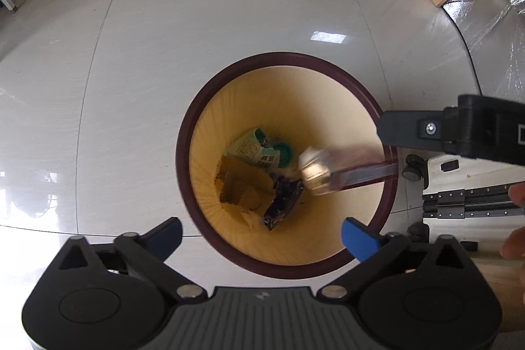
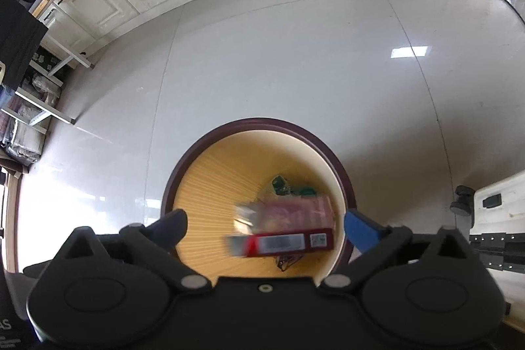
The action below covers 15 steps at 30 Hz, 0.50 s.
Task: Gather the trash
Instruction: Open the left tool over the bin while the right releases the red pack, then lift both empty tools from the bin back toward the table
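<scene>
Tiled floor; red box (image 2: 288,230) beyond right gripper (image 2: 265,230)

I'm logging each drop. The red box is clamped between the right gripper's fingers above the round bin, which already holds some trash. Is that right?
Not quite. The right gripper is open: its fingers stand clear of the red box, which is blurred and loose above the round bin, as the right wrist view shows. The bin does already hold trash.

Both grippers are pointing steeply down over the bin (image 1: 183,153): left gripper (image 1: 261,235) and right gripper (image 2: 265,227) are holding their fingers (image 1: 359,240) spread wide, gripping nothing.
</scene>
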Each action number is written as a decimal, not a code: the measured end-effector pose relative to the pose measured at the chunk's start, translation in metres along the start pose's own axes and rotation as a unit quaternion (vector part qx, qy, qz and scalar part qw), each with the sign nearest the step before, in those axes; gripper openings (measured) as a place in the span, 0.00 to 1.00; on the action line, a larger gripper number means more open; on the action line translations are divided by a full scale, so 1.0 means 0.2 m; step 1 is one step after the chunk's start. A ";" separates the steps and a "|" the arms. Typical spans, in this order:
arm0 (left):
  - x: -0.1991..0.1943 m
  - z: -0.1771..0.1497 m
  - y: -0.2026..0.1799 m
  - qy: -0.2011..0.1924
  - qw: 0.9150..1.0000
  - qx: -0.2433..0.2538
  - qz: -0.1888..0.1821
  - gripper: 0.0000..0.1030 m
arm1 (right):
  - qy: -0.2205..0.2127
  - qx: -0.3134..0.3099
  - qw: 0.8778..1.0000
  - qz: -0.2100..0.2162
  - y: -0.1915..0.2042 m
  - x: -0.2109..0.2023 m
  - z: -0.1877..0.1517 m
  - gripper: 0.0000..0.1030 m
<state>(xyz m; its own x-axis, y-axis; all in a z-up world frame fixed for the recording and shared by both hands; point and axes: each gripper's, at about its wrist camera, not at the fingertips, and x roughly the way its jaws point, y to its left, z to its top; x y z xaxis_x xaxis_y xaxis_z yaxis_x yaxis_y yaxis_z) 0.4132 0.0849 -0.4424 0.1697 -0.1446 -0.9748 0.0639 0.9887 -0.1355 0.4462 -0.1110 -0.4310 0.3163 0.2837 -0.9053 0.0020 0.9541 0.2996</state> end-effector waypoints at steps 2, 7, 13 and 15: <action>0.00 0.00 0.00 -0.002 1.000 -0.001 0.002 1.00 | -0.002 -0.005 1.000 -0.010 0.00 -0.01 0.00 1.00; -0.01 0.01 -0.02 -0.003 1.000 -0.003 0.007 1.00 | 0.002 -0.024 0.999 -0.043 -0.01 -0.02 -0.01 1.00; -0.03 0.01 -0.05 -0.008 1.000 -0.007 0.014 1.00 | 0.023 -0.065 0.995 -0.075 -0.03 -0.05 -0.03 1.00; -0.05 0.01 -0.04 -0.013 1.000 -0.012 0.013 1.00 | 0.022 -0.070 0.994 -0.082 -0.04 -0.07 -0.04 1.00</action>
<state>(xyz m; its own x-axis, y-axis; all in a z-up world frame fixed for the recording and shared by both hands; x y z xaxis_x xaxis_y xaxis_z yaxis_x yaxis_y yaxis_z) 0.4131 0.0784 -0.4304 0.1964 -0.1189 -0.9733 0.0358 0.9928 -0.1141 0.4346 -0.1213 -0.4231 0.2800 0.1252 -0.9518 -0.0829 0.9909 0.1059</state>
